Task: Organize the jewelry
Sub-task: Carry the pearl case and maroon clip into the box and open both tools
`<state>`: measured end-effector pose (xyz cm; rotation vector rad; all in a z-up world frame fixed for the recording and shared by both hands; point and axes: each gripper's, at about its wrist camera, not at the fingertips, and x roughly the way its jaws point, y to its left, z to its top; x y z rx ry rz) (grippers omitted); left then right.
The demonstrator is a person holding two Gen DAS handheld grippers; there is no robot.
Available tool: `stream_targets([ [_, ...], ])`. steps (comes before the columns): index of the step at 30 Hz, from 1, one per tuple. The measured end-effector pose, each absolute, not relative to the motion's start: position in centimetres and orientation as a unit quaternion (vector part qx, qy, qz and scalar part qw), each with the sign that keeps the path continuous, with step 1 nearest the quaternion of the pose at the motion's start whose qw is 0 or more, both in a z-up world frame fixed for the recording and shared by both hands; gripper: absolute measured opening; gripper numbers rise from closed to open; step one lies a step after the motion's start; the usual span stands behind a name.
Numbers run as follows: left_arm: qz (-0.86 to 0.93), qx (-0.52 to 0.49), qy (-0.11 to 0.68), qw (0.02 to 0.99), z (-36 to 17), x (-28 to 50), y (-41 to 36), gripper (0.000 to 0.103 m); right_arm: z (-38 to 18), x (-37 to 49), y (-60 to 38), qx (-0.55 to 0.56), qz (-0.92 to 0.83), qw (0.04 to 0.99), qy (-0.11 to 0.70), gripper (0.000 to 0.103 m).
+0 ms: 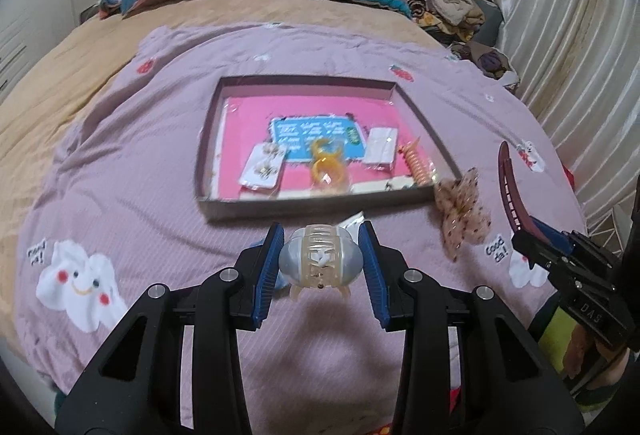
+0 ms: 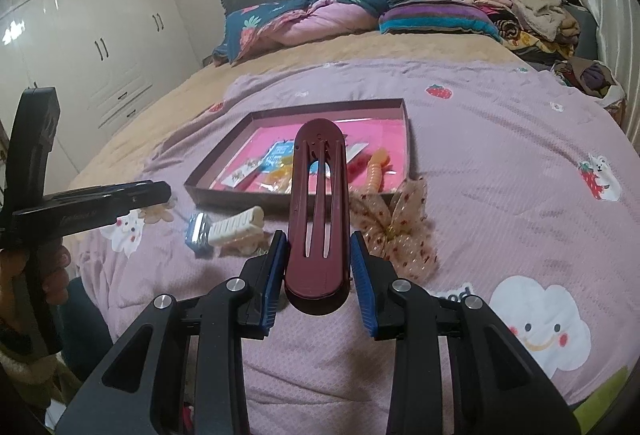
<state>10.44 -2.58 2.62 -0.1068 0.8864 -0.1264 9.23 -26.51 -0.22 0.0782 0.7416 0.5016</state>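
My left gripper (image 1: pixel 322 235) is shut on a grey and beige claw hair clip (image 1: pixel 320 259), held above the lilac bedspread just in front of the shallow tray (image 1: pixel 304 205). My right gripper (image 2: pixel 319 237) is shut on a long maroon hair clip (image 2: pixel 318 195) that sticks up past its blue pads. In the left wrist view that gripper (image 1: pixel 532 231) and the maroon clip (image 1: pixel 510 187) show at the right. The pink-lined tray (image 2: pixel 240 201) holds an orange claw clip (image 1: pixel 328 163), an orange spiral tie (image 1: pixel 416 163) and earring cards (image 1: pixel 264 165). A dotted tulle bow (image 2: pixel 396 231) lies by its near right corner.
A cream ribbed piece (image 2: pixel 236 229) with a blue-silver part (image 2: pixel 198 235) shows past the left gripper's arm (image 2: pixel 100 203); I cannot tell whether it lies on the bed. Pillows and piled clothes (image 1: pixel 452 3) sit at the far end, a curtain (image 1: pixel 560 35) at the right.
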Motion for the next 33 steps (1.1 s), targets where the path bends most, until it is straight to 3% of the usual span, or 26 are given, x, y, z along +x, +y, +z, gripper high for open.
stream_targets([
  [20,-0.092,-0.044,0.422,0.901,4.3,18.7,-6.0,0.03,2.2,14.8,-27.5,0.058,0.239,0.91,0.335,0.031],
  [33,-0.088,-0.036,0.444,0.891,2.0,24.4,-6.8,0.03,2.8,19.8,-27.0,0.064,0.239,0.912,0.327,0.031],
])
